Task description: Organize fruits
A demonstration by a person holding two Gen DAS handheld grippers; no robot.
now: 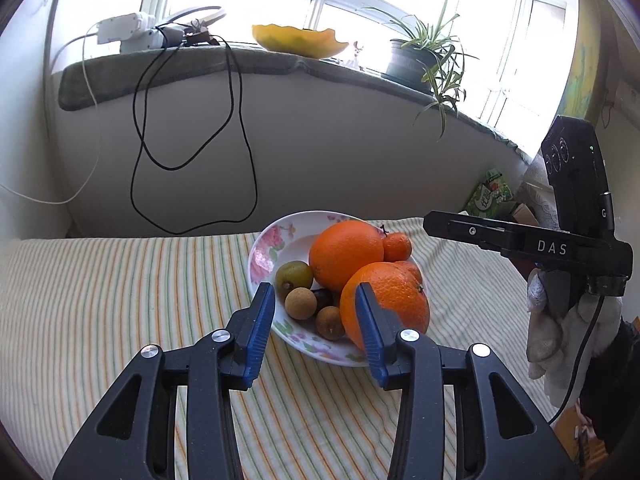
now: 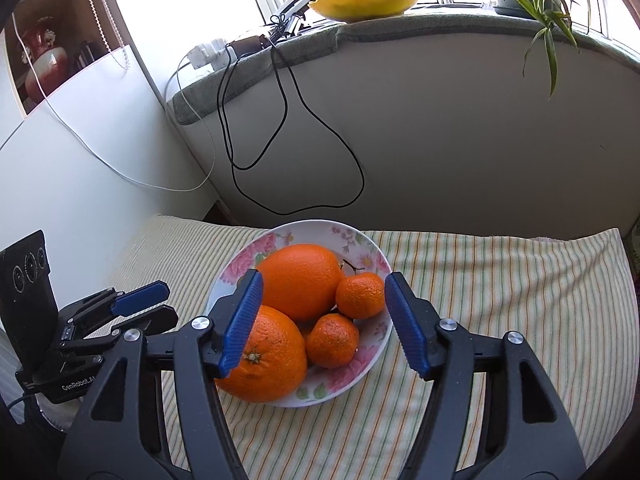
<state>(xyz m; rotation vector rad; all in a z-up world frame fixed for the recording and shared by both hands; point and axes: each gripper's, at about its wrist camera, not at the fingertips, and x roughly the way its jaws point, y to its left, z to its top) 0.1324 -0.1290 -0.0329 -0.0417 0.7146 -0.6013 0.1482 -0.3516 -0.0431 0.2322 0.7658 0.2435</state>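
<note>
A flowered white plate sits on a striped cloth and holds two large oranges, a small mandarin, a green-brown fruit, two tan longans and a dark fruit. My left gripper is open at the plate's near rim, pads touching nothing. In the right wrist view my right gripper is open over the plate, with the oranges and two mandarins showing between its fingers. The left gripper shows at that view's left.
The striped cloth covers the surface. Behind it stands a wall under a padded windowsill with a power strip, hanging black cables, a yellow rind and a potted plant. A gloved hand holds the right gripper.
</note>
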